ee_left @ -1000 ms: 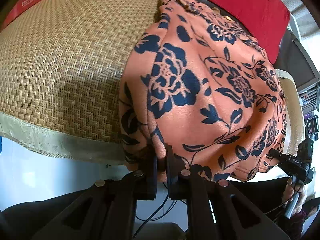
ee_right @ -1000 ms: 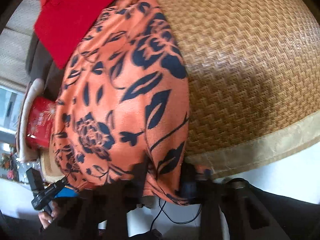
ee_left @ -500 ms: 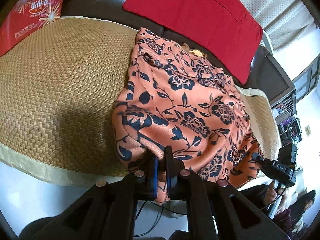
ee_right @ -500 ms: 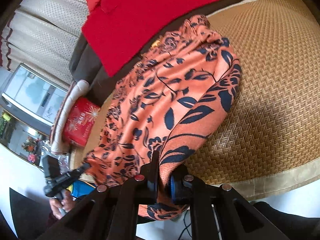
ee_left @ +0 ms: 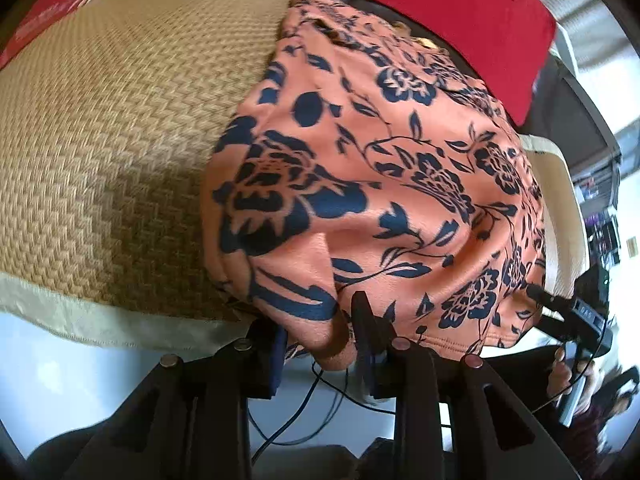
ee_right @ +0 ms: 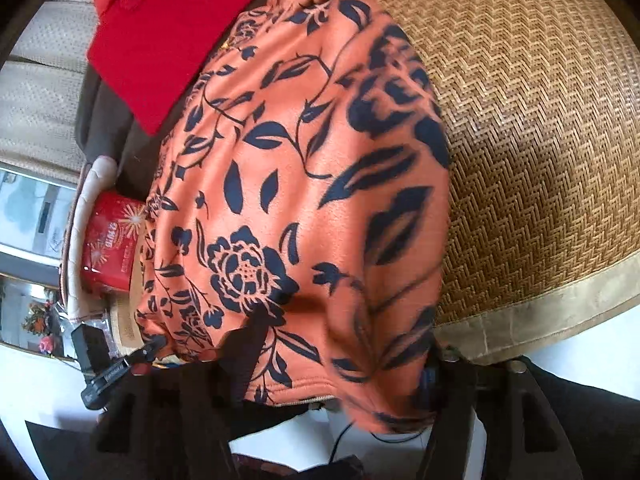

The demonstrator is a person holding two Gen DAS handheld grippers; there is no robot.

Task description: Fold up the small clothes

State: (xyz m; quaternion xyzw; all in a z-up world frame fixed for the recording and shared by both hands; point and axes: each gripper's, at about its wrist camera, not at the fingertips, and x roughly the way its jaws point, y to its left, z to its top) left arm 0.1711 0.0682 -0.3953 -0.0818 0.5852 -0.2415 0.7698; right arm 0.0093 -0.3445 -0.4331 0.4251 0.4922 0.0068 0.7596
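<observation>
An orange garment with a dark blue flower print (ee_left: 380, 184) lies on a woven straw mat (ee_left: 100, 128), its near edge hanging over the mat's front border. My left gripper (ee_left: 320, 332) has its jaws spread apart with the garment's left corner draped between them. In the right wrist view the garment (ee_right: 304, 184) fills the middle. My right gripper (ee_right: 340, 360) also stands with jaws wide apart, the hem hanging loose between them. The right gripper shows in the left wrist view (ee_left: 568, 312), and the left one in the right wrist view (ee_right: 120, 364).
A red cushion (ee_left: 440, 0) leans on the dark sofa back behind the garment. A red box (ee_right: 112, 248) stands at the mat's left end. The mat's cloth border (ee_left: 80, 316) marks the front edge. Cables hang below the grippers.
Both grippers were shut on the garment's near corners and have opened. They dropped closer to the mat, and the cloth now lies slack over the front edge.
</observation>
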